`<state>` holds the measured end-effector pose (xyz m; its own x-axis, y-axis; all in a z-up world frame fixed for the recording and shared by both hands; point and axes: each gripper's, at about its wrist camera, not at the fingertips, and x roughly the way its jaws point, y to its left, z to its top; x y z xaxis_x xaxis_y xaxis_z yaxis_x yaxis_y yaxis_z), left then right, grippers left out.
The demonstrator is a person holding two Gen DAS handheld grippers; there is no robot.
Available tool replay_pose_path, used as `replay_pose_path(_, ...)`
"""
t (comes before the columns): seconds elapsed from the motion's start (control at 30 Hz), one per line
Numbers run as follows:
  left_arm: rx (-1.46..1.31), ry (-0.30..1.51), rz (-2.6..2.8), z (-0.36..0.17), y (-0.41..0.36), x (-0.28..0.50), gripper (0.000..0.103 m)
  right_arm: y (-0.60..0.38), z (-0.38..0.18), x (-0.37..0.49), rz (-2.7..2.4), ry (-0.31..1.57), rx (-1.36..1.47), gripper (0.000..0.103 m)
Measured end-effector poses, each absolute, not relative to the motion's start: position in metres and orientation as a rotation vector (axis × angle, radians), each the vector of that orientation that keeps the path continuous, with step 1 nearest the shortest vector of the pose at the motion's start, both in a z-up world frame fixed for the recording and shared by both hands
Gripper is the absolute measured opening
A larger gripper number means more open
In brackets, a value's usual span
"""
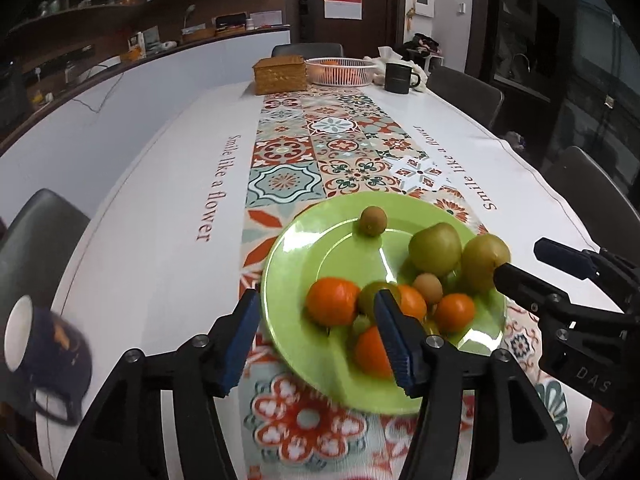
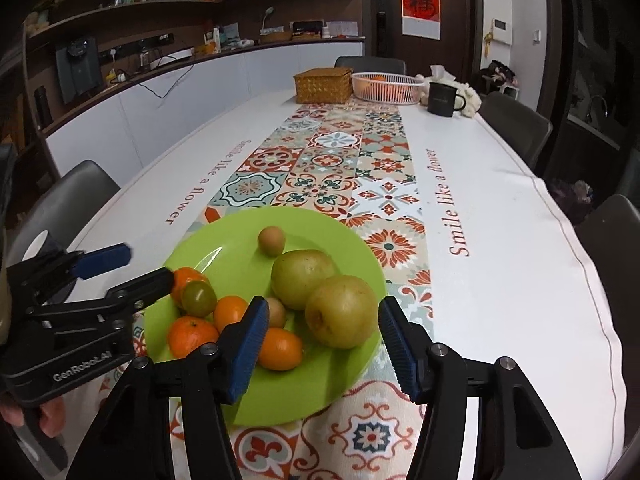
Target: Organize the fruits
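A green plate (image 1: 304, 240) (image 2: 224, 248) on the patterned runner holds several tangerines (image 1: 333, 301) (image 2: 191, 336), two green pears (image 1: 435, 249) (image 2: 341, 311), small kiwis (image 1: 373, 221) (image 2: 271, 241) and a greenish tangerine (image 2: 199, 298). My left gripper (image 1: 316, 340) (image 2: 138, 268) is open over the plate's near left rim, its jaws either side of a tangerine. My right gripper (image 2: 320, 340) (image 1: 520, 258) is open, its jaws either side of the nearer pear, not touching it.
A dark mug (image 1: 44, 356) lies at the left table edge. At the far end stand a wicker box (image 1: 280, 74), a white basket (image 1: 340, 70) with oranges and a black mug (image 1: 400, 77). Chairs surround the table (image 1: 160, 220).
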<state>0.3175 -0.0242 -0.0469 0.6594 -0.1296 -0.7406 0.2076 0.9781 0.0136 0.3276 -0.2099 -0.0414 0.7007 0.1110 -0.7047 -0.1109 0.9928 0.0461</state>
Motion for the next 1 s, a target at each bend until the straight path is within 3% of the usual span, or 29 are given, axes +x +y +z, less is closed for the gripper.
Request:
replay_pose_path(0.27, 0.107, 0.793, -0.173, -0.025, -0.022, 0.273, 0.064, -0.207, -0.025, 0.289, 0.122, 0.746, -0.002, 0.066)
replay_pose_path(0.53, 0.123, 0.715, -0.174, 0.008, -0.022, 0.218, 0.075, -0.211, 0.005, 0.238, 0.116, 0.678, 0.018, 0.076)
replay_pose_path(1.0, 0.125, 0.641, -0.156, 0.032, -0.018, 0.124, 0.092, -0.213, 0.037, 0.144, 0.105, 0.608, 0.012, 0.084)
